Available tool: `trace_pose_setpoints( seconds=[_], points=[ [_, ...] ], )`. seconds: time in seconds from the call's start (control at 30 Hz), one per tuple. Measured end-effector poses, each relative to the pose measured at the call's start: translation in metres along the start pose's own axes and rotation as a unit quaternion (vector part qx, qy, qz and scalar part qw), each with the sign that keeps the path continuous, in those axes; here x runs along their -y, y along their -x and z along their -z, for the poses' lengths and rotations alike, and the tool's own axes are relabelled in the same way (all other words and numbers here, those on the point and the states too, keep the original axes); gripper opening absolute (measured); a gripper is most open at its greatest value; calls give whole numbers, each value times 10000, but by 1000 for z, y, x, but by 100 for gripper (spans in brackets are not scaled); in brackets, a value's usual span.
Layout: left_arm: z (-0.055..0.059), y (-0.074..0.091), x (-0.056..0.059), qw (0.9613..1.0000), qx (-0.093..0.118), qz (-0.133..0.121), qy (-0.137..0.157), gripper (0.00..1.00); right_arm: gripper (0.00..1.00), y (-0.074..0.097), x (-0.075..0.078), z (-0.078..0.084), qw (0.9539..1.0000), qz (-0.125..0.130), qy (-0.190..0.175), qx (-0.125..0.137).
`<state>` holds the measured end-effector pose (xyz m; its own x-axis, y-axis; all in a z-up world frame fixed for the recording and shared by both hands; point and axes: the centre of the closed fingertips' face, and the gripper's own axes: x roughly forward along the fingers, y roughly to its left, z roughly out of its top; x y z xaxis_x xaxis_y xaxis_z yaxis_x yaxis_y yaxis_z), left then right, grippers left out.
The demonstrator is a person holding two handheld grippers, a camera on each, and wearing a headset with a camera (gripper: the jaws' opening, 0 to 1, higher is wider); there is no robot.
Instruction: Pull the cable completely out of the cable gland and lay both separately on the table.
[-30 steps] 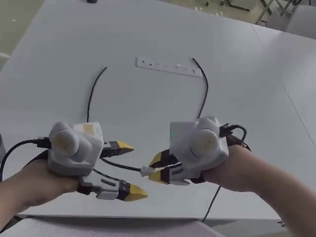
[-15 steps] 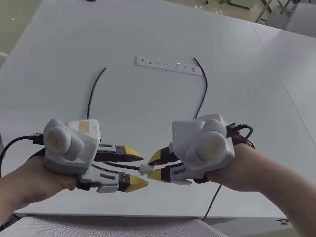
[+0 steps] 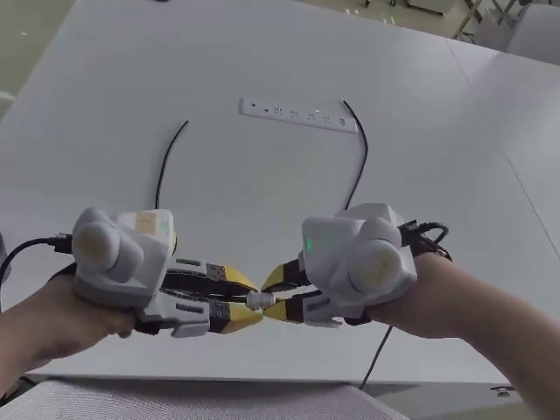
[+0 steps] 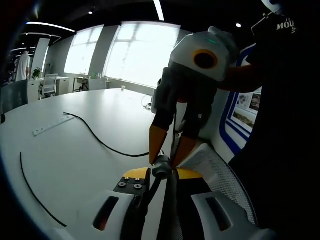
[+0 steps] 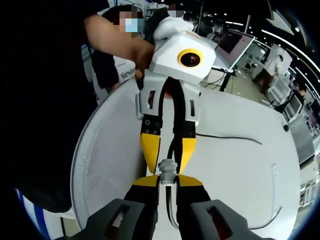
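Currently, both grippers meet tip to tip over the near edge of the table (image 3: 262,52); the cable gland (image 3: 256,302) sits between them, held clear of the surface.

Right gripper (image 3: 275,296): jaws closed on the cable gland; the right gripper view shows the grey fitting upright at the yellow tips; this grip is unchanged against both earlier frames.

Left gripper (image 3: 238,304): jaws drawn narrow and clamped on the cable (image 3: 164,166) just beside the gland; one second ago these jaws stood wide apart, one above and one below the cable; half a second ago they were partly closed; now the yellow tips lie almost together. The left gripper has also shifted toward the right gripper (its tips were short of the gland before and now reach it).

The cable is still threaded in the gland; from there it passes back between the left jaws and under the left gripper body; it then runs away across the table in a long curve to a free end near the power strip (image 3: 297,115).

The power strip and its own black lead (image 3: 360,162) lie where they lay before; the lead passes beneath the right wrist toward the table edge.
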<state>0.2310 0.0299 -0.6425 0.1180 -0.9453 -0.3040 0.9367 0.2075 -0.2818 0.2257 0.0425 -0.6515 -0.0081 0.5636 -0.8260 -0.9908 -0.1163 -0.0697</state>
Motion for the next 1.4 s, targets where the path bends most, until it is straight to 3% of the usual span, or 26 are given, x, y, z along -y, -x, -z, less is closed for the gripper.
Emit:
trace_pose_setpoints(
  seconds=[0.37, 0.63, 0.93, 1.13, 1.4],
  points=[
    [1, -1, 1, 10000, -30, -2, 60, 16, 6, -1, -1, 2, 9999, 7, 158, -30],
    [-2, 0, -4, 9998, 30, -171, -28, 19, 6, 2, 2, 2, 10000, 19, -8, 74],
    [-4, -3, 1, 9991, 20, -165, -391, 16, 6, 3, 0, 3, 9999, -11, -81, 138],
    [-4, -4, 3, 9994, -50, -173, -303, 15, 7, 4, -2, 4, 9999, -60, -53, 153],
    [-4, -3, -4, 9991, -77, -341, -249, 14, 9, 6, 4, 4, 9996, 1, 58, 290]
  ],
)
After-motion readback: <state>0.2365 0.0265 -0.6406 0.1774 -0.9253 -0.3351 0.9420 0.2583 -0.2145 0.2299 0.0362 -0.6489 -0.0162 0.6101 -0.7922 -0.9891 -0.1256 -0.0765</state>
